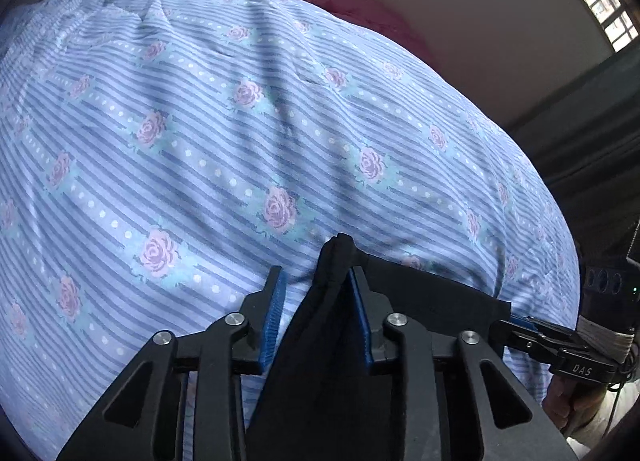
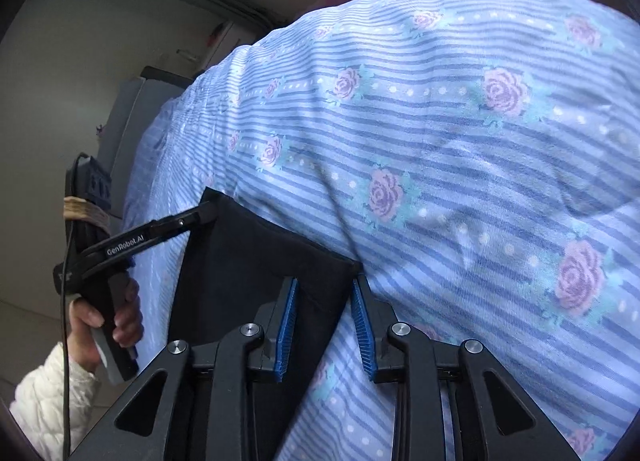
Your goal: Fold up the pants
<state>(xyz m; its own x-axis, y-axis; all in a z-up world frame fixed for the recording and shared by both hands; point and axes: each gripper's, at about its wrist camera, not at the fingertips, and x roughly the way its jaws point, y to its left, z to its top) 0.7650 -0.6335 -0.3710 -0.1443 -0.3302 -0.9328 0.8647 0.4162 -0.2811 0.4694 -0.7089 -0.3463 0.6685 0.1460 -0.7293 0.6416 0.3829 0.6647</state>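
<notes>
"DAS" on right tongs; "GenRobot.AI" on left tongs.

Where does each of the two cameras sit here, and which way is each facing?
Left wrist: on the left gripper, looking forward along its fingers over the striped floral bedsheet; black pants lie between its fingers; the right gripper shows at right.
Right wrist: on the right gripper, facing the same bedsheet and pants; the left gripper and left hand show at left.
Shared: bedsheet, pants, each other's gripper.
</notes>
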